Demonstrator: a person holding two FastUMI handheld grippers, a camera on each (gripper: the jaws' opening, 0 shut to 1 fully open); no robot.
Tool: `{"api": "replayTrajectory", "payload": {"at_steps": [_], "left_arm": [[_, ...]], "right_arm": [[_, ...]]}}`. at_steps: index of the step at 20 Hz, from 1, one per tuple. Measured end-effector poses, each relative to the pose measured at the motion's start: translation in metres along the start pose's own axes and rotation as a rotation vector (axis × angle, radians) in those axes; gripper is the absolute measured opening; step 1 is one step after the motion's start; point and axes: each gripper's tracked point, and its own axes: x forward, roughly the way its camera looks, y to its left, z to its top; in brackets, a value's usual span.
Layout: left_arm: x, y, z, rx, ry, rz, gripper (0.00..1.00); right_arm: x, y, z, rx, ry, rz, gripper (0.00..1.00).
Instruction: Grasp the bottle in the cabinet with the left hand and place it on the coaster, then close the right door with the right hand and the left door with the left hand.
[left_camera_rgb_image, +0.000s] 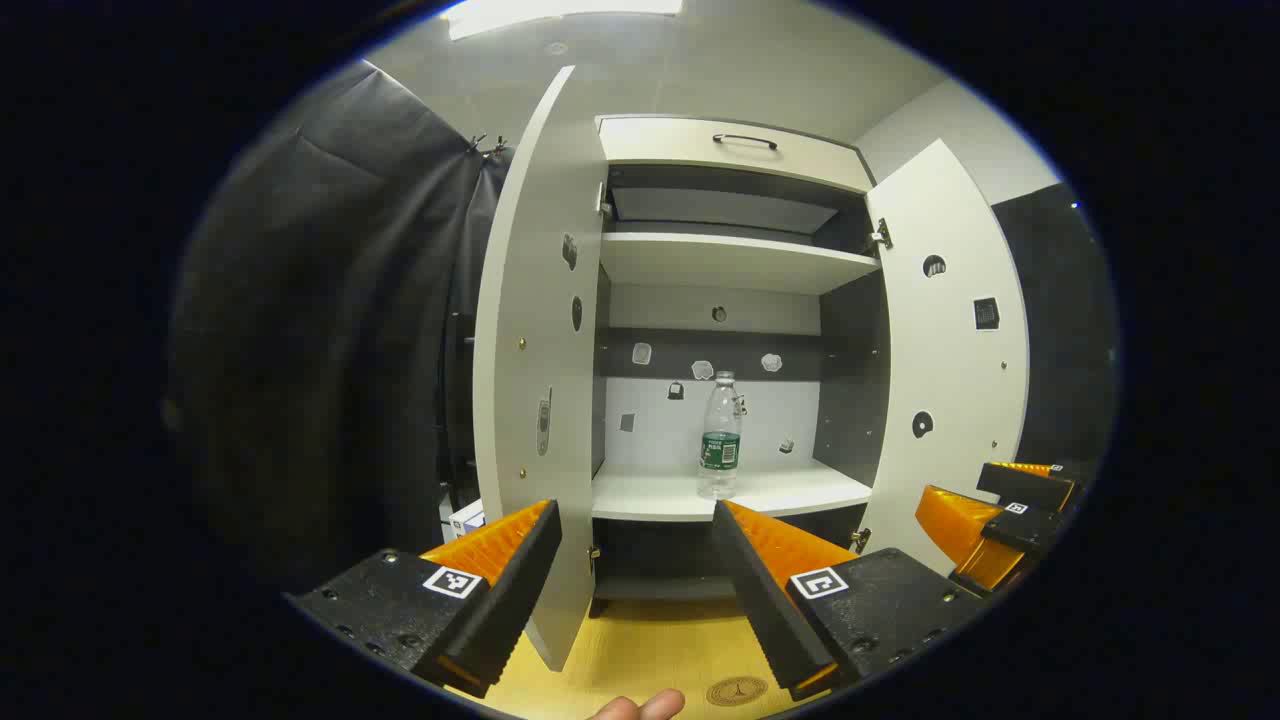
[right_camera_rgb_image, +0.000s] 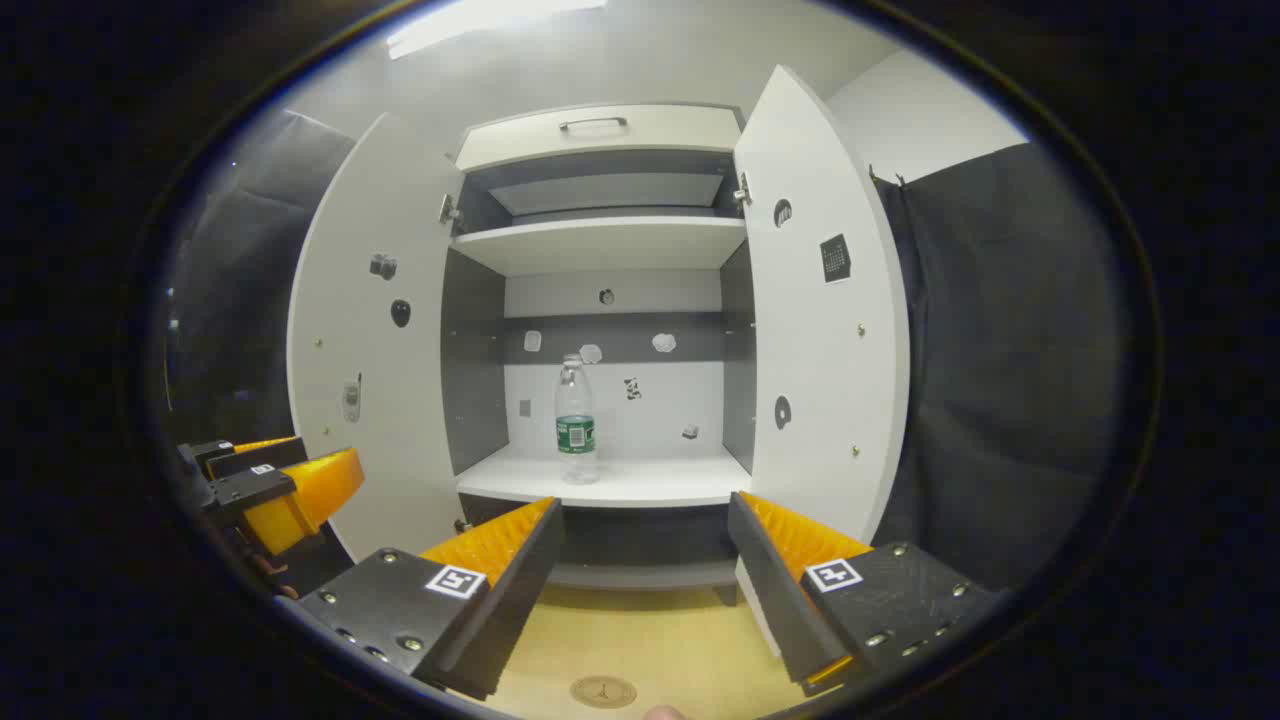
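- Both cabinet doors stand wide as the left gripper faces the cabinet from a little way off, its fingers spread wide and holding nothing.
- The bottle (clear plastic, a green label round its middle) stands upright on the lower shelf, a little back from the front edge and near the middle, well clear of either side wall.
- The step in hand appears to be the reach: a straight, level run into the opening, with the fingers brought to either side of the bottle's body near the label before they close, should keep it from tipping.
- The left door hangs just beside the left gripper's line of travel; a path kept to the right of its edge would avoid a knock.
- The right gripper waits low in front of the cabinet, also spread wide and empty, the right door just to its side.
- The coaster, a round disc, lies on the wooden table below the grippers, ready for the set-down.
- The upper shelf overhangs the bottle with room to spare, and small stickers dot the back wall and doors.
- A fingertip shows at the bottom edge.
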Motion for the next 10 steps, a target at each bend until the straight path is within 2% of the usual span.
{"api": "replayTrajectory", "payload": {"at_steps": [6, 7, 10], "left_arm": [[0.0036, 0.0011, -0.0013, 0.000, 0.002, 0.002, 0.96], [0.0038, 0.0012, -0.0017, 0.003, 0.004, 0.003, 0.99], [0.0059, -0.0013, -0.0027, -0.001, 0.007, 0.002, 0.96]], "right_arm": [[0.0033, -0.0005, -0.0014, 0.003, 0.005, 0.007, 1.00], [0.0047, -0.0010, -0.0022, 0.003, 0.005, 0.008, 1.00], [0.0078, 0.0003, -0.0016, 0.008, 0.008, 0.018, 1.00]]}}
